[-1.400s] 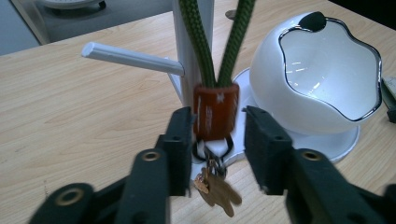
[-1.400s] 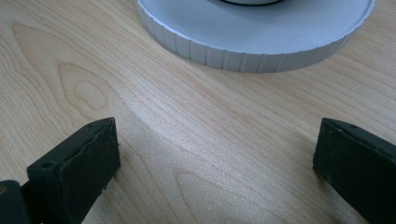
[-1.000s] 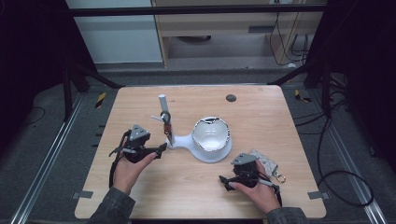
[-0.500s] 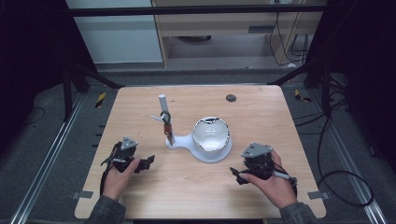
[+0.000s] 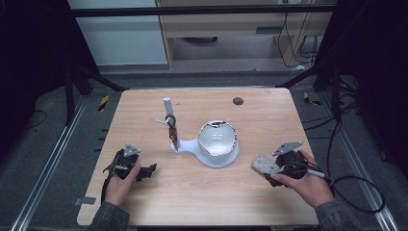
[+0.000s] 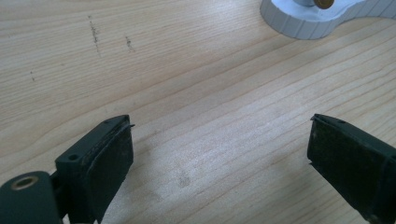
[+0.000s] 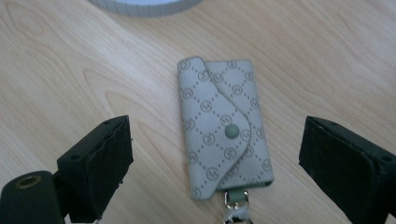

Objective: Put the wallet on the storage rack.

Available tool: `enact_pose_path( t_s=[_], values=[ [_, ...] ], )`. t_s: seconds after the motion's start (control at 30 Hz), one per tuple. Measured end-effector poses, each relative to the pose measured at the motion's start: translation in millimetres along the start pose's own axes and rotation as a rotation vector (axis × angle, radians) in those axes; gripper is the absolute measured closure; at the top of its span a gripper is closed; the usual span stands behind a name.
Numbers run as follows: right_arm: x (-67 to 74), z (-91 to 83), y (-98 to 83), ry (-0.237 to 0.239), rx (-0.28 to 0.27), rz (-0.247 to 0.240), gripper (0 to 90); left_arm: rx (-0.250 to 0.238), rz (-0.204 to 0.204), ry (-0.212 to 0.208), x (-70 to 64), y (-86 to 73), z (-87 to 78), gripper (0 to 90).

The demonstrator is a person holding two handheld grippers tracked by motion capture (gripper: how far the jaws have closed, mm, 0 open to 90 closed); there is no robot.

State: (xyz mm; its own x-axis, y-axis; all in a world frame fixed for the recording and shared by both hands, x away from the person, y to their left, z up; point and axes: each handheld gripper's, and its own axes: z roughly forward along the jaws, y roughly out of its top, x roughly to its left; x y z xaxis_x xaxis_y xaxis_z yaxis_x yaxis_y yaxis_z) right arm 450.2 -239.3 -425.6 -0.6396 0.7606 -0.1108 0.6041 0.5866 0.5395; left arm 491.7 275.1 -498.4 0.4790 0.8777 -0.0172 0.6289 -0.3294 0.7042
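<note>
High view shows the room first: a dark floor with cables around a pale wooden table (image 5: pixel 202 202), black frame posts at both sides, and a light cabinet and wooden shelf unit beyond the far edge. The tabletop has a light grain, a few faint scuffs and a small dark round mark (image 5: pixel 237 101) near its far edge.

Near the middle of the table stands a white stand (image 5: pixel 211 156) with a ribbed base, carrying a white bowl-shaped dish (image 5: pixel 219 137) and, on its left arm, a thin upright post (image 5: pixel 169 118) with small things hanging on it.

At the near right lies a grey patterned key pouch (image 7: pixel 224 126), flat on the wood, well apart from the stand's base. In the right gripper view its long axis runs straight away from the camera, along the line of the jaws. The snapped flap is on top, the metal ring end points back toward the gripper, and the rounded end points toward the stand.

The right gripper (image 7: pixel 215 154) hangs over the pouch with a jaw on either side. The jaws have just been closing, yet the pads stand clear of the pouch, so it is released, not clenched.

The left gripper (image 6: pixel 219 154) sits low at the near left, jaws spread wide over bare wood, having just been opening, with nothing between them.
</note>
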Motion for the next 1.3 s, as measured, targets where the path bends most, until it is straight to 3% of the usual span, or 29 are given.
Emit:
enact_pose_path(
  t_s=[0.17,0.37,0.5,0.53,0.67,0.9,1.13,1.3],
  values=[
    [-10.0,1.4,-1.1,0.012,0.072,-0.016,7.5,0.008,-0.007,0.0,1.5,-1.9,1.6,6.5],
    [-14.7,6.3,2.9,0.029,0.112,-0.013,10.9,0.003,-0.014,-0.001,2.3,-3.7,2.7,5.8],
    [-15.4,11.7,7.0,0.052,0.151,-0.028,12.4,0.01,0.022,0.019,0.7,-4.1,4.3,5.0],
    [-16.0,16.7,8.2,0.062,0.185,-0.022,11.4,0.012,0.03,0.023,-0.2,-4.4,4.9,4.1],
    [-18.3,23.2,7.8,0.063,0.217,-0.015,9.7,0.005,0.036,0.019,1.0,-5.3,5.7,2.7],
    [-24.2,33.6,4.7,0.077,0.258,0.012,10.0,-0.012,0.036,0.019,1.6,-6.8,6.8,1.2],
    [-26.3,42.7,3.5,0.077,0.282,-0.007,11.3,-0.016,0.037,0.018,1.7,-7.0,7.2,0.9],
    [-27.8,49.3,0.0,0.074,0.311,0.008,12.2,-0.015,0.037,0.018,1.7,-7.0,7.2,0.8]
  ],
)
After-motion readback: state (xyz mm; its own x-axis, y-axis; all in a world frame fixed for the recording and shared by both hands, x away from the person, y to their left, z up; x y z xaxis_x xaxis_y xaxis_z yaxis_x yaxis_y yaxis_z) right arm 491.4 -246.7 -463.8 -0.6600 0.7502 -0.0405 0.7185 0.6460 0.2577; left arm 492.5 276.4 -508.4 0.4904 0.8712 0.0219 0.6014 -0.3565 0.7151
